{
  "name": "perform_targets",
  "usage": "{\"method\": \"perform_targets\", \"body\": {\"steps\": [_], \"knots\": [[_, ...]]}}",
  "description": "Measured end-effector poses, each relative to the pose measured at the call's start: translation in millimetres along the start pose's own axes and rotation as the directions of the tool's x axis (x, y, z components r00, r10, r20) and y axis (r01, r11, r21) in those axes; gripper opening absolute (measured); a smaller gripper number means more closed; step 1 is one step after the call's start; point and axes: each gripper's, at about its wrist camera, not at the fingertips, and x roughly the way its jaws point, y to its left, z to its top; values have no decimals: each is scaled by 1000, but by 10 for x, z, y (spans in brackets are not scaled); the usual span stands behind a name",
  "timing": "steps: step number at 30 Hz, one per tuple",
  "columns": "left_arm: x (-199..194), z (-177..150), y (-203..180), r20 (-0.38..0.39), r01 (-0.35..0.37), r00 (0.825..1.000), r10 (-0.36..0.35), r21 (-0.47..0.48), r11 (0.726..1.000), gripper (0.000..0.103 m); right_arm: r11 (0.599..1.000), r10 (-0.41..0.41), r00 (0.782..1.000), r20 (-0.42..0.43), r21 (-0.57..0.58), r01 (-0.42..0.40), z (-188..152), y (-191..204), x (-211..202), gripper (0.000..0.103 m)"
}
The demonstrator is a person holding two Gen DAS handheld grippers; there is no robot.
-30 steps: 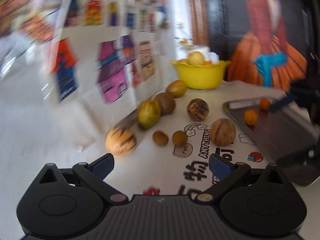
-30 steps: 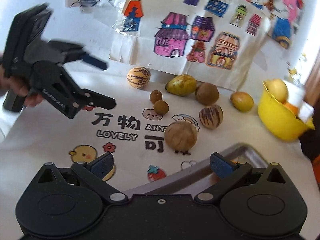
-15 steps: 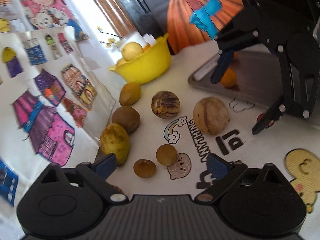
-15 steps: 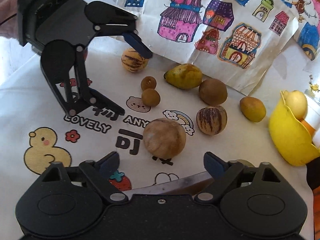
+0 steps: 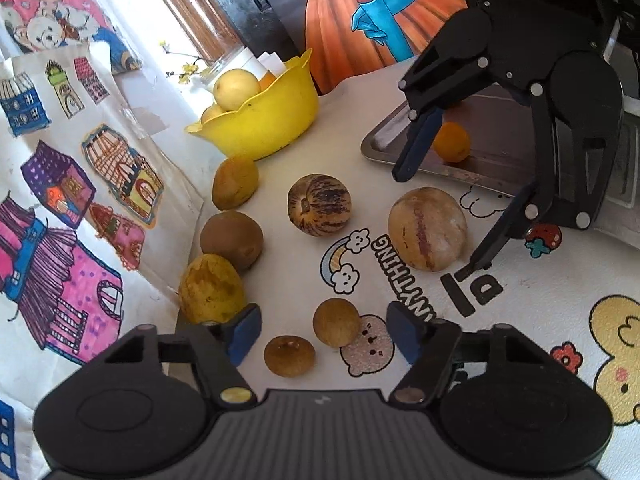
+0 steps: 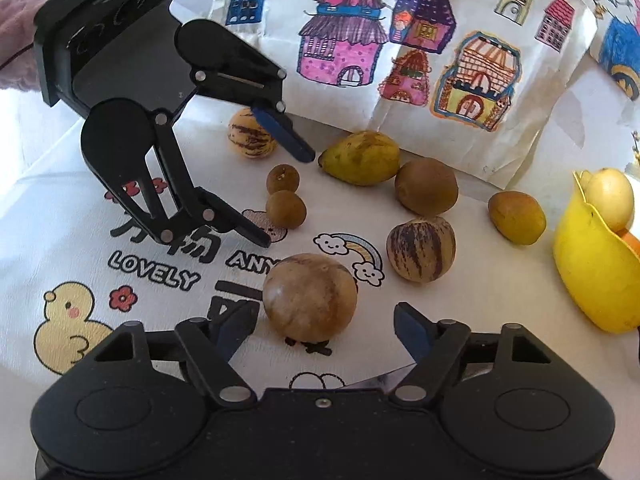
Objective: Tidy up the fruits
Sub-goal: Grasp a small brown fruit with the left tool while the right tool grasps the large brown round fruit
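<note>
Several fruits lie on a white printed cloth. My left gripper (image 5: 324, 334) is open just above two small brown round fruits (image 5: 336, 322), (image 5: 289, 356), with a yellow-green pear (image 5: 210, 288) at its left finger. My right gripper (image 6: 324, 330) is open around a large tan striped melon (image 6: 309, 297), which also shows in the left wrist view (image 5: 427, 228). A darker striped melon (image 6: 420, 249), a brown kiwi (image 6: 426, 186), and a small yellow-brown fruit (image 6: 517, 217) lie nearby. A metal tray (image 5: 492, 152) holds an orange (image 5: 452, 142).
A yellow bowl (image 5: 264, 120) with pale fruit stands at the cloth's far end. Paper drawings of houses (image 6: 400, 52) stand along the back edge. A pale striped melon (image 6: 250, 138) lies behind the left gripper. An orange painted figure (image 5: 380, 20) is behind the tray.
Both grippers have moved closer to the fruits. The left gripper now hangs over the two small brown fruits, and the right gripper's open fingers now flank the large tan melon.
</note>
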Motion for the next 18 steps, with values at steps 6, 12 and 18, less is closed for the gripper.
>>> {"method": "perform_targets", "body": {"steps": [6,12,18], "knots": [[30,21,38,-6,31,1000,-31,-18,999,57,1000,9,1000,14,3,-9,-14,-11,15,66],[41,24,43,-13,53,999,-53,-29,998,40,1000,22,1000,19,-19,-22,-5,18,10,60],[45,19,45,-23,53,998,-54,-35,998,29,999,32,999,22,-13,-32,-9,32,0,53]]}}
